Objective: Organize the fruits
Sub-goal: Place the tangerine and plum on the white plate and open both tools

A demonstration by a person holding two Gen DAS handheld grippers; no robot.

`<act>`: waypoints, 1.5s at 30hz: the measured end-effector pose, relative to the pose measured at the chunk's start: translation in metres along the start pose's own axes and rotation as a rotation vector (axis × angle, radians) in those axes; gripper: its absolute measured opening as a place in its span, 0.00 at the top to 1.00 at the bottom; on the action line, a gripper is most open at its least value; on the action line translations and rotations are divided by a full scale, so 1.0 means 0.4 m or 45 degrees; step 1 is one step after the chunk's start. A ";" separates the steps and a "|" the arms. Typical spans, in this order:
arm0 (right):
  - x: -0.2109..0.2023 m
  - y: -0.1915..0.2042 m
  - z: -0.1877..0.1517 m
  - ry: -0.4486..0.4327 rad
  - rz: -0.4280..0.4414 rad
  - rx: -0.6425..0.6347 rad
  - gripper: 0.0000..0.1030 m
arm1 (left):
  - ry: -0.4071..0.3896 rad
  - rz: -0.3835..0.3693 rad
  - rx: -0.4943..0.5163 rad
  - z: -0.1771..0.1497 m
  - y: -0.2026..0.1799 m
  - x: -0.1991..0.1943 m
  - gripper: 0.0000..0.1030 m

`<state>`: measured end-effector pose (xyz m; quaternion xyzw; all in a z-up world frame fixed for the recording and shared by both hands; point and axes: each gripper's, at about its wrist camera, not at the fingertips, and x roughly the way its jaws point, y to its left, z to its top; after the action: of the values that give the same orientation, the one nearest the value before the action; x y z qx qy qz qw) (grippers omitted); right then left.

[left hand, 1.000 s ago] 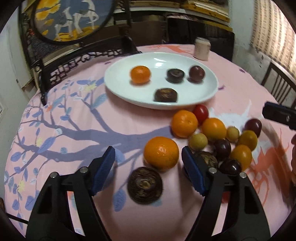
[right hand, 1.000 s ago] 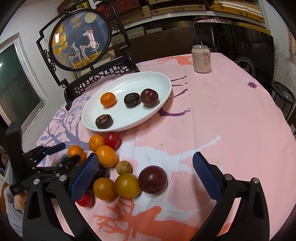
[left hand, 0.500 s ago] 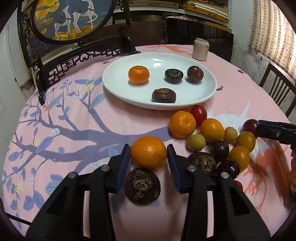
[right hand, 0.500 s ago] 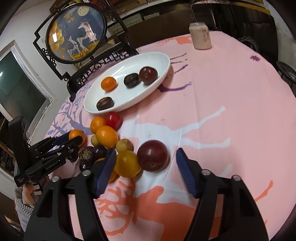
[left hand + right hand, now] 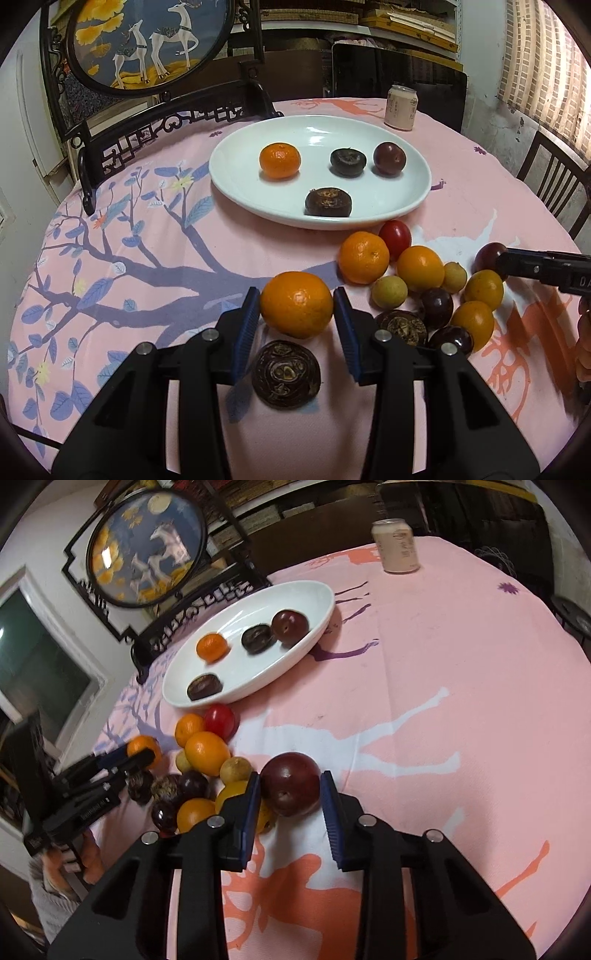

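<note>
Your left gripper [image 5: 296, 306] pinches a large orange [image 5: 296, 304], blue pads touching both sides, low over the pink tablecloth [image 5: 147, 236]. Your right gripper [image 5: 290, 786] clamps a dark red plum [image 5: 290, 783] the same way. Loose fruit clusters just beside both. Far behind, the white plate [image 5: 413, 184] holds four fruits; a can [image 5: 401, 108] beyond.
</note>
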<state>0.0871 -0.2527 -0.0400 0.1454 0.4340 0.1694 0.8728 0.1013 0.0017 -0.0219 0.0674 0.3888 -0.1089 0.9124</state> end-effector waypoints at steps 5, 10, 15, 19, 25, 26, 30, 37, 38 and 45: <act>0.010 -0.007 -0.002 0.008 -0.003 0.016 0.64 | 0.018 0.014 0.015 -0.003 -0.006 0.009 0.60; 0.014 -0.015 -0.002 0.016 0.023 0.040 0.64 | 0.036 0.018 0.022 -0.005 -0.009 0.016 0.60; 0.033 -0.041 0.005 0.057 0.114 0.136 0.63 | 0.036 0.024 0.028 -0.005 -0.011 0.017 0.60; 0.020 -0.032 0.003 0.031 0.082 0.123 0.64 | 0.027 0.023 0.019 -0.004 -0.008 0.015 0.60; -0.050 -0.016 0.057 -0.169 -0.003 0.095 0.64 | -0.033 0.014 -0.030 0.051 0.010 -0.014 0.60; -0.050 -0.007 0.077 -0.174 -0.006 0.083 0.64 | -0.034 0.010 -0.035 0.073 0.010 -0.011 0.60; -0.009 0.051 0.164 -0.159 0.014 0.039 0.64 | -0.042 0.028 -0.052 0.155 0.003 0.022 0.59; 0.100 0.083 0.220 -0.186 -0.074 -0.024 0.59 | -0.080 0.048 -0.136 0.208 0.020 0.079 0.35; 0.095 0.080 0.220 -0.210 -0.074 -0.041 0.58 | -0.074 0.042 -0.131 0.206 0.023 0.081 0.35; 0.049 0.063 0.196 -0.260 -0.023 -0.013 0.49 | -0.073 0.073 -0.121 0.174 0.046 0.064 0.31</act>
<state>0.1573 -0.2302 0.0019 0.1536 0.3430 0.1481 0.9148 0.1715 0.0012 0.0084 0.0319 0.3650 -0.0660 0.9281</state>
